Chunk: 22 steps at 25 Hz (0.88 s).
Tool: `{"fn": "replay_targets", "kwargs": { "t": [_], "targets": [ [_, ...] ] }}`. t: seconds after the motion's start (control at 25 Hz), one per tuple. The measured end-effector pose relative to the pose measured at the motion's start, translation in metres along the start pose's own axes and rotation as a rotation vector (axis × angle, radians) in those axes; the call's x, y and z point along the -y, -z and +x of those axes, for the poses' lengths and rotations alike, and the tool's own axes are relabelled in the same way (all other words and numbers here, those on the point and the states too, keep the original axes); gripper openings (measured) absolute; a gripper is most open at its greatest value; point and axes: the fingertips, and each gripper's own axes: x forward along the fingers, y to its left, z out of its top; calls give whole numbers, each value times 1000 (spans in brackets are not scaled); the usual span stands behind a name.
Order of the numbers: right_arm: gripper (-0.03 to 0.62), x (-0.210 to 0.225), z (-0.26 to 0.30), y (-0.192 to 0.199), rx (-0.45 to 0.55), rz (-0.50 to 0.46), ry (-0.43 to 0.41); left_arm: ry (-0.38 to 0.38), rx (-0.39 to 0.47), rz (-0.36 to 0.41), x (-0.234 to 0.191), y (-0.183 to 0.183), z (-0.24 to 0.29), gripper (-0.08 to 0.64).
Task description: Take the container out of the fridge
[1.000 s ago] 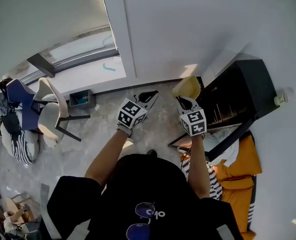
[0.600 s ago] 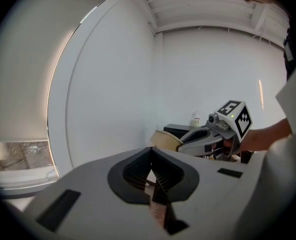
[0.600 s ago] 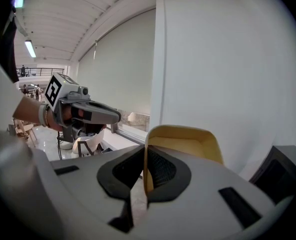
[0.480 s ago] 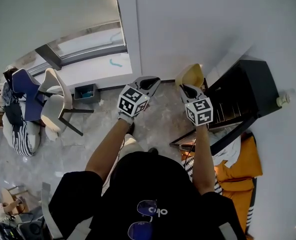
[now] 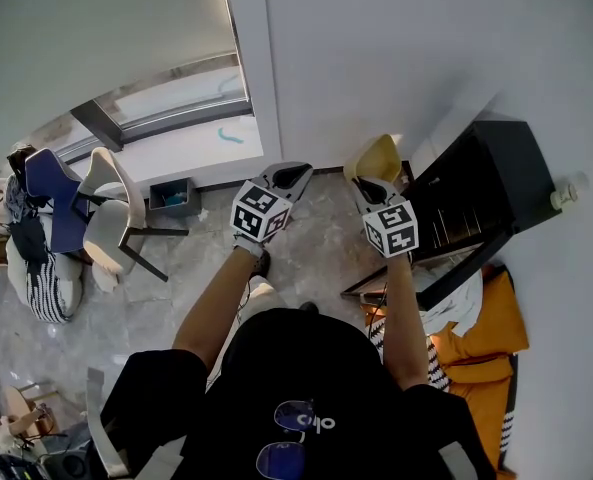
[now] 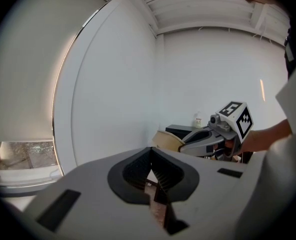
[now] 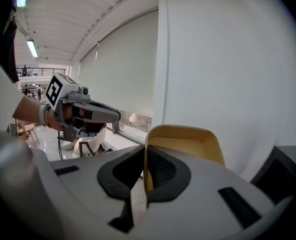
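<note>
Grip is the weak point here. The right claw (image 7: 145,156) is pinching one thin side wall of the pale yellow, open-topped plastic container (image 7: 187,144), with one jaw inside the wall and one outside, and nothing supports the far side. The container is already clear of the small black fridge (image 5: 481,183). It hangs in the air to that fridge's left, close to the plain white wall (image 5: 396,58) and high over the grey marble floor (image 5: 316,248). The fridge door appears to stand open, with wire racks showing inside.

The left claw (image 6: 151,159) is pressed together with nothing between its jaws. It is held up beside the right one, near it but not touching the container.

A few things could go wrong, in my judgement:

- A pinch on a single smooth, bendy wall may let the container swivel or slide out if the wrist turns fast, and the fall would end on hard stone.
- The white wall is near the container's far rim, so a careless swing outward could knock the rim and lever it out of the jaws.
- Turning back toward the fridge could catch the container on the open door or the cabinet's corner.
- What shows of the inside looks empty, though the bottom is not fully in view. Anything lying there could spill if the container tips further.
</note>
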Motion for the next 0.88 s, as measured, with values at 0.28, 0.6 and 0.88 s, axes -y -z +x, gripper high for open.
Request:
{"fn": "replay_targets", "kwargs": {
  "t": [0.28,0.6,0.88],
  "targets": [
    [21,-3,0,4,-3,13,-7,13,-4,-3,2,2,0,6],
    [21,-4,-1,9,-9,14,-9,23,-1,-26,4,1,3,6],
    [21,-4,-3,8,-2,24,-7,21,-3,-40,3,2,1,6]
  ]
}}
